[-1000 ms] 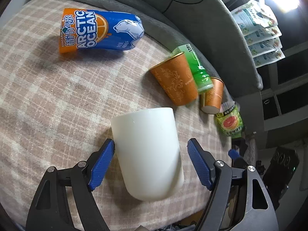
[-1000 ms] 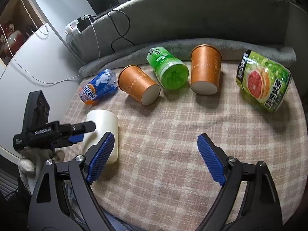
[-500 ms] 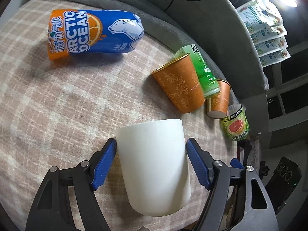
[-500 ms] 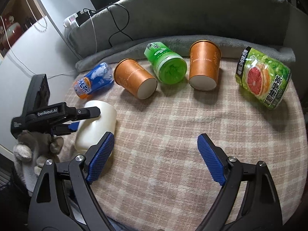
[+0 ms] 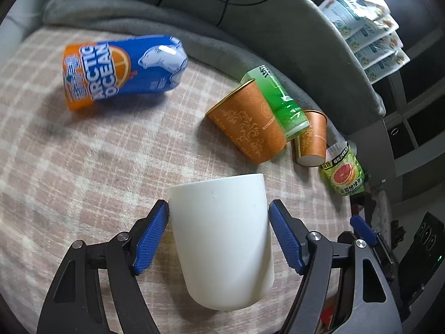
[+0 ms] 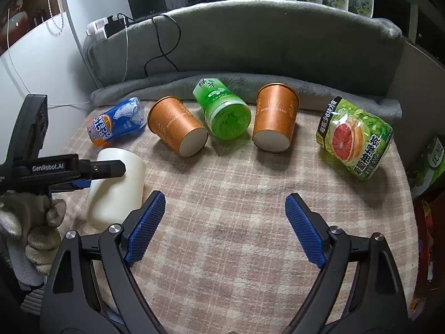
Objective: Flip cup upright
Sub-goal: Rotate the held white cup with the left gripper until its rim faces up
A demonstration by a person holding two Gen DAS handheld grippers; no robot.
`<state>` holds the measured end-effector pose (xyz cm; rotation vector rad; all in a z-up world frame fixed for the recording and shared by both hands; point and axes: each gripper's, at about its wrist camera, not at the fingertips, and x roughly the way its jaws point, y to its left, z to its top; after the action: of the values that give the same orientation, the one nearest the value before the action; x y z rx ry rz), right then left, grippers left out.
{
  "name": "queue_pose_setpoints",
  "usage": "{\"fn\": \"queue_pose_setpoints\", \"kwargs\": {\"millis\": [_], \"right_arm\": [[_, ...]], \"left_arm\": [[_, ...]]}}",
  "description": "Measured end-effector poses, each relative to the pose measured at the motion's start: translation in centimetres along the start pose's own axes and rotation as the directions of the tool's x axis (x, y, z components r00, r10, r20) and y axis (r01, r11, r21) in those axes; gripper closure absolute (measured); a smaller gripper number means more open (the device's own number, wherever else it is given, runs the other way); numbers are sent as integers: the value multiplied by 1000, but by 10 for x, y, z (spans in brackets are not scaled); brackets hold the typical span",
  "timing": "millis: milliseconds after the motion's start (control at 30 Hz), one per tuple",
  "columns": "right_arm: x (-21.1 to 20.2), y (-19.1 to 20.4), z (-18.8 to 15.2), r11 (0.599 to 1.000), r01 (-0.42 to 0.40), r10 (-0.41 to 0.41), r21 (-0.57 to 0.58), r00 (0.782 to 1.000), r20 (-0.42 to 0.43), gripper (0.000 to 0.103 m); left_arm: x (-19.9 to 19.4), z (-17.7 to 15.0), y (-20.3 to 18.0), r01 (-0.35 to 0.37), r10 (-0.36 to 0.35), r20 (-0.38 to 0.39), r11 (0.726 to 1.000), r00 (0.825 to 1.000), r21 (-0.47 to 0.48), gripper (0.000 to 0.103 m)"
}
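A plain white cup [image 5: 222, 236] lies on its side on the checked cloth, its mouth pointing away from me. My left gripper [image 5: 218, 236] straddles it, the blue pads [image 5: 151, 239] touching or nearly touching its sides. The right wrist view shows the cup [image 6: 116, 189] at the left with the left gripper over it. My right gripper [image 6: 225, 231] is open and empty above bare cloth near the front.
Behind lie a blue Arctic Ocean can [image 5: 122, 75], two orange paper cups [image 6: 178, 130] [image 6: 275, 122], a green bottle [image 6: 222, 114] and a grapefruit tea pouch [image 6: 353, 139]. A grey padded rim [image 6: 250, 41] rings the table's [image 6: 236, 194] back.
My left gripper has slid forward around the white cup and its jaws have narrowed onto it. The right gripper has stayed open, shifting only slightly.
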<state>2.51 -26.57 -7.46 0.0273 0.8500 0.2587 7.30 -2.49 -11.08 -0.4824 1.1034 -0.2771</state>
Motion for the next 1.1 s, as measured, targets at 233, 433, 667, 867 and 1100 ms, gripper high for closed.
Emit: {"fn": "queue_pose_setpoints", "kwargs": {"millis": [233,433,667,867,1100], "right_arm": [[-2,-3,-1,1000,8,-8,19,1000,10,13],[-3,-5,-2,999,11,-11,33,1000,13,13],[-4,-9,-2,999,16,-16,52,1000,14,13],[-3,-12,-3,998,18,-19,64,1000,9,13],[-1,-15,-4,996,26,-26,84,1000,0,13]], "left_arm": [[-12,-4,-9,-46,40,76,995,996,83,29],[-14,-5,-15,-67,54,110,991,992,120,29],[-17,-5,-27,-96,68,166,981,984,171,29],[-12,-1,-38,-126,80,207,967,975,220,30],[-5,-2,-51,-181,106,255,939,961,291,30]]}}
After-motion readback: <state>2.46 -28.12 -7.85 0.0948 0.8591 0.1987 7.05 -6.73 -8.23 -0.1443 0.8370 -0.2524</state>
